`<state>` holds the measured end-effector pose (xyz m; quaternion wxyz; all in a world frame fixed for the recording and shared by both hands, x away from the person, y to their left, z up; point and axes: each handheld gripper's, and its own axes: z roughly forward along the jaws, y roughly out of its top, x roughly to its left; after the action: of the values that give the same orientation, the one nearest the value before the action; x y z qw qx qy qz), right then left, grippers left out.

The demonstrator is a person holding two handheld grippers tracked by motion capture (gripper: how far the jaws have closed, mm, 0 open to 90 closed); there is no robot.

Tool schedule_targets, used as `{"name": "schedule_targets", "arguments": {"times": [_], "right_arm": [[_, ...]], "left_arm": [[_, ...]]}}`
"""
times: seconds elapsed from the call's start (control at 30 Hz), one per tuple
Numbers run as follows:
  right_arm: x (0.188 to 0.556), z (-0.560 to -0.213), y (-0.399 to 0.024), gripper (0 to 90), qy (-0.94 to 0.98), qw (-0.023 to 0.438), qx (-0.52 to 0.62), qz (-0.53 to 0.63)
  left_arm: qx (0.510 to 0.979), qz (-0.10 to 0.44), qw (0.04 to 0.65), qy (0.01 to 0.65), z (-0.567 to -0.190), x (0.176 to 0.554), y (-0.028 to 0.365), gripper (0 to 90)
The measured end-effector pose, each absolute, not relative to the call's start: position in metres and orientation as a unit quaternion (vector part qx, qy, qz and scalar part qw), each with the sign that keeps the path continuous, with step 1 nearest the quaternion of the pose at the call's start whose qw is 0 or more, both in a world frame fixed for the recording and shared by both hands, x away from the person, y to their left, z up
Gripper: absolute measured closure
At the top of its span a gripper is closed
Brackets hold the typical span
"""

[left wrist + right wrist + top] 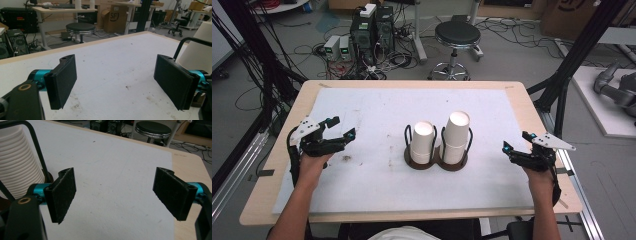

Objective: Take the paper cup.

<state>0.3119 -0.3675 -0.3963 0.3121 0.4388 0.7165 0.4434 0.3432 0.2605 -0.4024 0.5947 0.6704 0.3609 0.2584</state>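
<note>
Fingers (65, 82) of the left gripper (338, 131) stand spread wide with bare white mat between them, grasping nothing; the right gripper (513, 149) has its fingers (62, 195) parted just as wide, also empty.

At the middle of the counter (287, 125) sits a dark two-ring wire cup holder (435, 159). Its left ring carries a shorter stack of white paper cups (422, 142), its right ring a taller stack of white paper cups (456, 137), the two stacks just beside each other. Seen from above, the left gripper rests at nine o'clock of the holder, well apart from it, and the right gripper at three o'clock, nearer. A white mat (372, 190), stained in places, covers most of the light wooden counter. Beyond the counter at twelve o'clock stands a round black stool (457, 35) on the grey floor, with computer towers (372, 30) and tangled cables at about eleven o'clock.
</note>
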Motion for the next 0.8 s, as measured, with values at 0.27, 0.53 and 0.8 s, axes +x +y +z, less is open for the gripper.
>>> {"name": "schedule_targets", "arguments": {"times": [0.27,0.53,0.8], "right_arm": [[0.311,-0.398,-0.369,19.1,0.716,0.312,0.44,0.443],[0.306,-0.397,-0.369,19.2,0.711,0.321,0.441,0.444],[0.304,-0.391,-0.355,28.0,0.714,0.324,0.427,0.451]], "left_arm": [[0.668,0.254,0.595,0.366,-0.405,0.348,0.259,18.6],[0.667,0.254,0.599,0.364,-0.403,0.348,0.258,18.6],[0.67,0.252,0.598,0.361,-0.403,0.345,0.258,18.6]]}}
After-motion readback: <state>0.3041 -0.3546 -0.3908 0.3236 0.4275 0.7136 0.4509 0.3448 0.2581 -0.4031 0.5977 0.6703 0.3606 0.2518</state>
